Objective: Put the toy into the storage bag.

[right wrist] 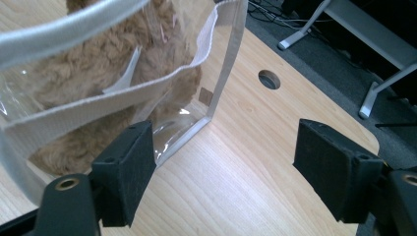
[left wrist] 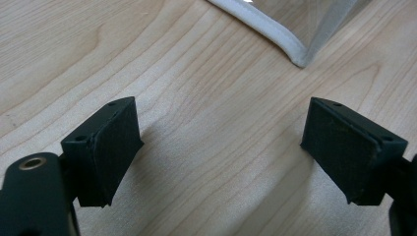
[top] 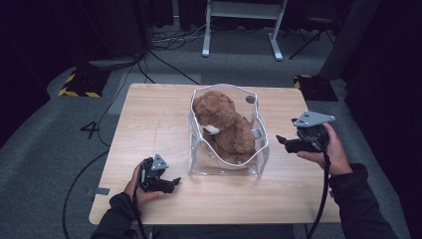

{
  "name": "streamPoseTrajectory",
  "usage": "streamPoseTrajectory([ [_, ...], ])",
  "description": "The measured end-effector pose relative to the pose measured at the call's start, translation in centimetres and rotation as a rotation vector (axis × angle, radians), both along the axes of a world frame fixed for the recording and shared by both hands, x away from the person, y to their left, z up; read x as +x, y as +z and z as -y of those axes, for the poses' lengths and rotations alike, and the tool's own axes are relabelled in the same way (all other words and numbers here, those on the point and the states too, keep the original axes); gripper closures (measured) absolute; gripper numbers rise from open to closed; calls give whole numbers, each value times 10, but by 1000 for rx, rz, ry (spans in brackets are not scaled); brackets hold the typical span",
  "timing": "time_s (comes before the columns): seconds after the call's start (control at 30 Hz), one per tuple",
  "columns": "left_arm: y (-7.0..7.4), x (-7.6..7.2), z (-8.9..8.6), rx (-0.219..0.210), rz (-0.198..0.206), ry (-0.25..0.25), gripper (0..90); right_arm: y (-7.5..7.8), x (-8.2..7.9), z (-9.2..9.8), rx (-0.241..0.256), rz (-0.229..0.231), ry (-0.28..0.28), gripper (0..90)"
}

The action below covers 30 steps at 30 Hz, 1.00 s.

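On the table (top: 149,124), high view: clear bag (top: 259,159) holding a brown teddy bear (top: 224,124) stands mid-table, long axis running away from the person. Left gripper (top: 171,185) sits near its front-left corner; right gripper (top: 281,141) is just beside its right wall, the nearer of the 2.

Left gripper view: jaws apart, empty, bag corner (left wrist: 300,59) ahead.

Right gripper view: jaws apart, empty, bag wall (right wrist: 216,83) ahead-left.

Table (top: 149,124): light wood-grain top, set on grey carpet.
Cable hole (top: 250,99): round, cut into the tabletop near the far edge.
Hazard-striped plate (top: 78,84): yellow and black, laid on the floor beyond the far left corner.
White frame (top: 242,15): possibly a desk's legs, seen behind.
Cables (top: 164,62): black, trailed across the carpet.
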<state>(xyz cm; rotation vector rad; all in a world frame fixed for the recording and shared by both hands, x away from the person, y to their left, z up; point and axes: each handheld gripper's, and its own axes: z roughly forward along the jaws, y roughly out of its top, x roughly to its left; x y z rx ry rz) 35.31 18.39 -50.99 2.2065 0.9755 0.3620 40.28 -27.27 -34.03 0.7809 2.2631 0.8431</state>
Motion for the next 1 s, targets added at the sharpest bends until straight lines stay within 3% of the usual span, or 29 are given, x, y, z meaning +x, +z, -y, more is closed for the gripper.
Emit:
streamPoseTrajectory([
  [0.47, 0, 0, 0, 0, 0, 0, 147, -22, -2, 11, -5, -12, -10, 234],
  [1.0, 0, 0, 0, 0, 0, 0, 147, -62, 2, 25, -48, -64, -28, 234],
])
